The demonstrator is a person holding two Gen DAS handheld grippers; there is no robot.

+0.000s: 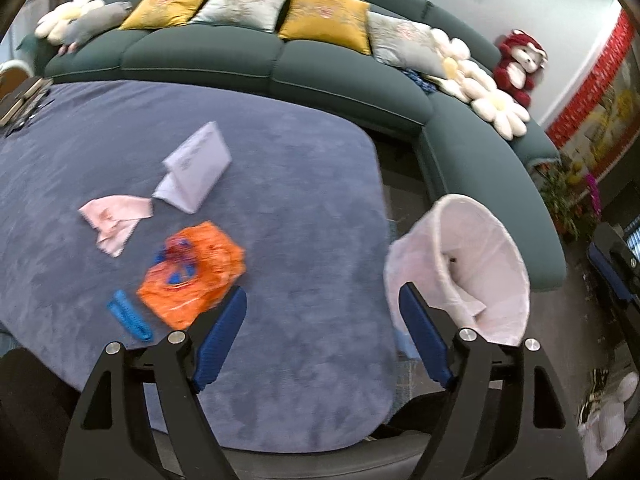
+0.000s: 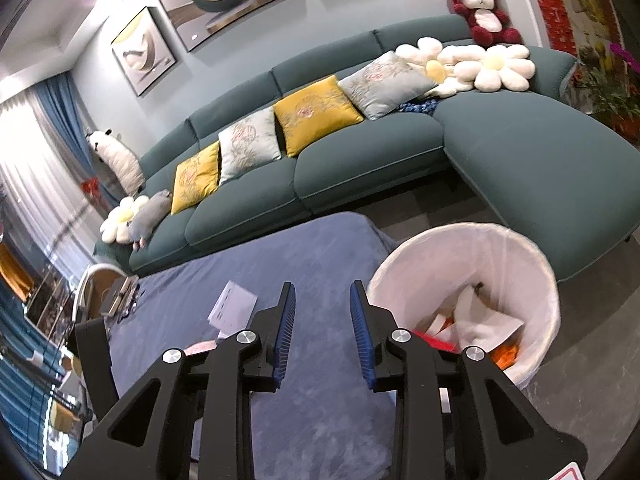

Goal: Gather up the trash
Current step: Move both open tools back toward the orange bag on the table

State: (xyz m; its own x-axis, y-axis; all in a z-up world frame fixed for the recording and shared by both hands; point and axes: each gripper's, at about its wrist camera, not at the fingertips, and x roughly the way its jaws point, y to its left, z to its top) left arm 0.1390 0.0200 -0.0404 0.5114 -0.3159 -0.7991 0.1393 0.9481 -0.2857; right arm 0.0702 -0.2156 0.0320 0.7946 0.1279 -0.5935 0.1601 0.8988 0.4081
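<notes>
On the blue-covered table point(image 1: 300, 208) lie an orange plastic wrapper point(image 1: 192, 276), a pink crumpled paper point(image 1: 114, 222), a folded white paper point(image 1: 196, 168) and a small blue strip point(image 1: 130, 316). My left gripper point(image 1: 322, 300) hangs open above the table's right part, nothing between its blue pads. A white-lined trash bin point(image 1: 472, 264) stands on the floor off the table's right edge. In the right wrist view the bin point(image 2: 468, 264) holds white paper and orange scraps. My right gripper point(image 2: 322, 300) is open and empty over the table, just left of the bin. The white paper point(image 2: 234, 306) lies beyond it.
A long teal sofa point(image 2: 360, 140) with yellow and grey cushions curves behind the table and bin. A red plush bear point(image 2: 484, 12) sits on its back. Books and dark items point(image 1: 22, 100) lie at the table's far left. Grey floor point(image 2: 592, 360) surrounds the bin.
</notes>
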